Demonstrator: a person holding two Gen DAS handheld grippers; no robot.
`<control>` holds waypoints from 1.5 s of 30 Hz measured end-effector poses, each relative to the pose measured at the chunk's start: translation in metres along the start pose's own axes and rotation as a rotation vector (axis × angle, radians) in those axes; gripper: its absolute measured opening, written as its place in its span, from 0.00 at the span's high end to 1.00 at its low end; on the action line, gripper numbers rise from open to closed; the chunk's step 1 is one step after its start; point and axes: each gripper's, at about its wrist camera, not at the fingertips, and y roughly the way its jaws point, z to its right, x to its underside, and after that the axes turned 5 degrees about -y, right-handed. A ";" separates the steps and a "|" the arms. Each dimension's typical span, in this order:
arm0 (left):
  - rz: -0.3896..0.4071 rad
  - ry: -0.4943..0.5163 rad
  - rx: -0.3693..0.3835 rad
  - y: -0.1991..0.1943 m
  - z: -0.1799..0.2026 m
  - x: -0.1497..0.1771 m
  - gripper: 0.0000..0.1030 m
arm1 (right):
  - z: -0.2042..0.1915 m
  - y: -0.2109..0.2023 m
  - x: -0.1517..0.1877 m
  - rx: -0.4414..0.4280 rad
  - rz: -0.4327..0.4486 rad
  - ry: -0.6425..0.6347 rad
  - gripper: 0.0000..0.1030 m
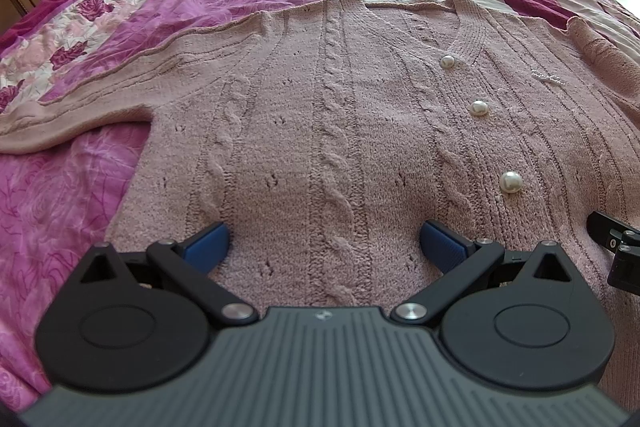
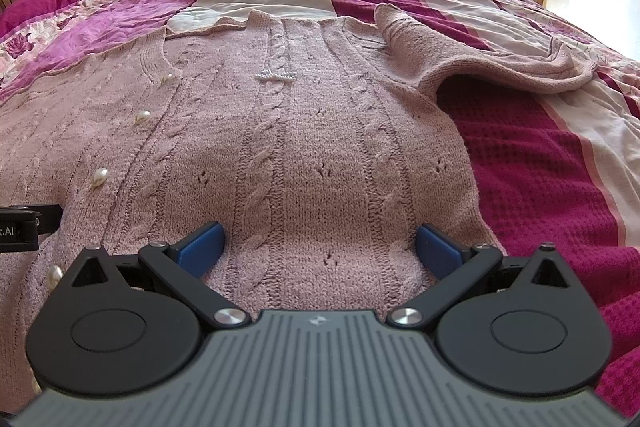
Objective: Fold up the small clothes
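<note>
The pink cardigan (image 1: 340,131) lay flat and unfolded on the bed (image 2: 540,187); both left tongs (image 1: 324,247) and right tongs (image 2: 320,247) stood apart, holding nothing.

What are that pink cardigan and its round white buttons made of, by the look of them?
The cardigan looks like a soft, fuzzy knit yarn, perhaps chenille or wool blend: raised cable braids and small eyelet holes show, with a matte, nubbly surface. The buttons look like glossy faux pearl, probably plastic: domed, creamy white, with bright highlights. Neither fibre nor button core can be confirmed.
</note>
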 end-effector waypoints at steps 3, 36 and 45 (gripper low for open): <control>-0.001 0.000 0.000 0.000 0.000 0.000 0.00 | 0.000 0.001 0.000 0.000 0.001 0.001 0.00; -0.045 -0.040 -0.009 0.001 -0.002 -0.004 0.00 | 0.003 0.002 -0.002 -0.017 -0.008 0.014 0.00; -0.078 -0.050 -0.003 -0.005 -0.003 -0.012 0.00 | 0.012 0.001 -0.011 -0.067 -0.030 0.055 0.00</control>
